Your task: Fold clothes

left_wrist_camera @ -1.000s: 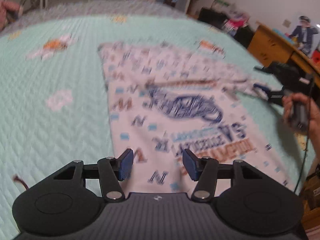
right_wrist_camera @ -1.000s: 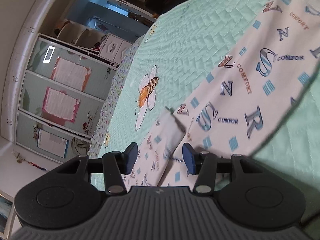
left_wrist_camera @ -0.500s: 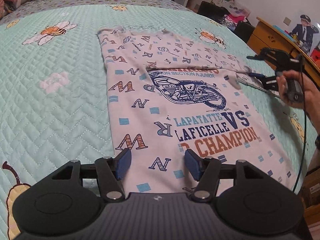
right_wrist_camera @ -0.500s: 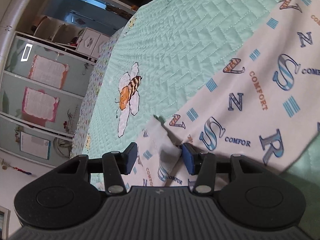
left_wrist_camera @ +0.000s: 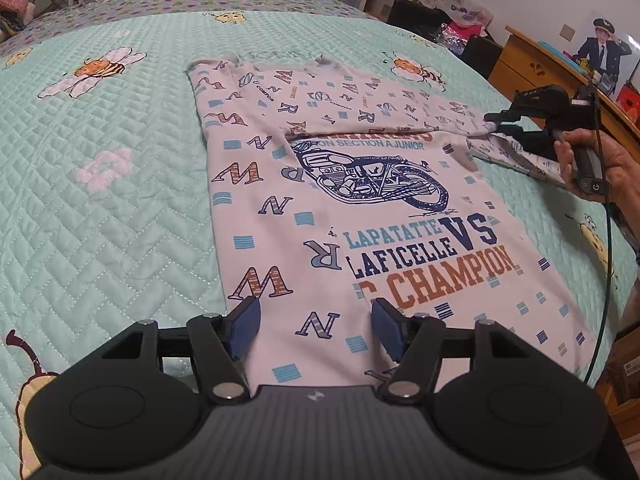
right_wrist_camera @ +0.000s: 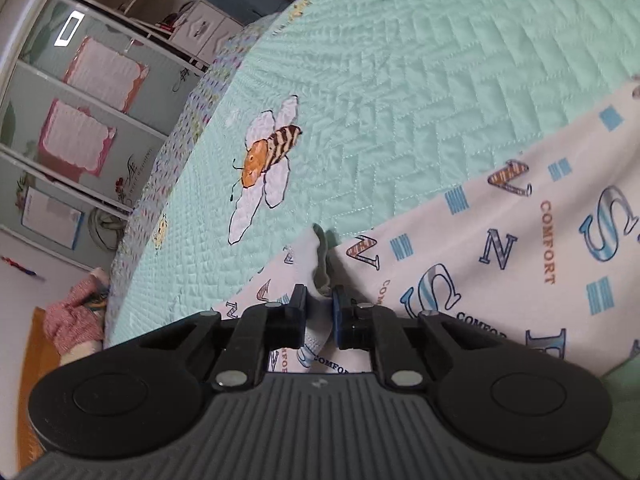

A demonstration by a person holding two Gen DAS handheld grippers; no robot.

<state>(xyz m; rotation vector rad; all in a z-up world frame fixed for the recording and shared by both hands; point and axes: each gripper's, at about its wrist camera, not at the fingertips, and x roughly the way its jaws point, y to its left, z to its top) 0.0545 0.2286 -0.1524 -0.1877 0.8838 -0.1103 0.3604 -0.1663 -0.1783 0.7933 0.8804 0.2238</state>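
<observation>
- The shirt (left_wrist_camera: 360, 216) I am working on lies flat on the bed, printed side up, with a motorcycle graphic (left_wrist_camera: 372, 176) and the words "LAPATATTE VS LAFICELLE CHAMPION" across its middle; its hem end reaches the bed's near edge, under my left gripper.
- One sleeve is already folded across the upper body of the shirt; the other sleeve (left_wrist_camera: 516, 152) sticks out toward the bed's right edge.
- My right gripper (right_wrist_camera: 320, 312) is clenched on that sleeve's cuff (right_wrist_camera: 318, 276); the white fabric bunches between the two fingers, and from the left wrist view the sleeve end looks lifted a little off the quilt.
- A hand (left_wrist_camera: 600, 168) grips the right gripper's handle near the bed's right edge.
- My left gripper (left_wrist_camera: 316, 330) is released, fingers spread wide, hovering over the hem; I cannot tell whether the pads touch the cloth.
- The mint quilt (left_wrist_camera: 100, 208) covers the bed, stitched with bees on white flowers (right_wrist_camera: 266, 168).
- Beyond the bed's right edge stands a wooden dresser (left_wrist_camera: 536, 68); past the far edge are wardrobe doors (right_wrist_camera: 80, 120).
</observation>
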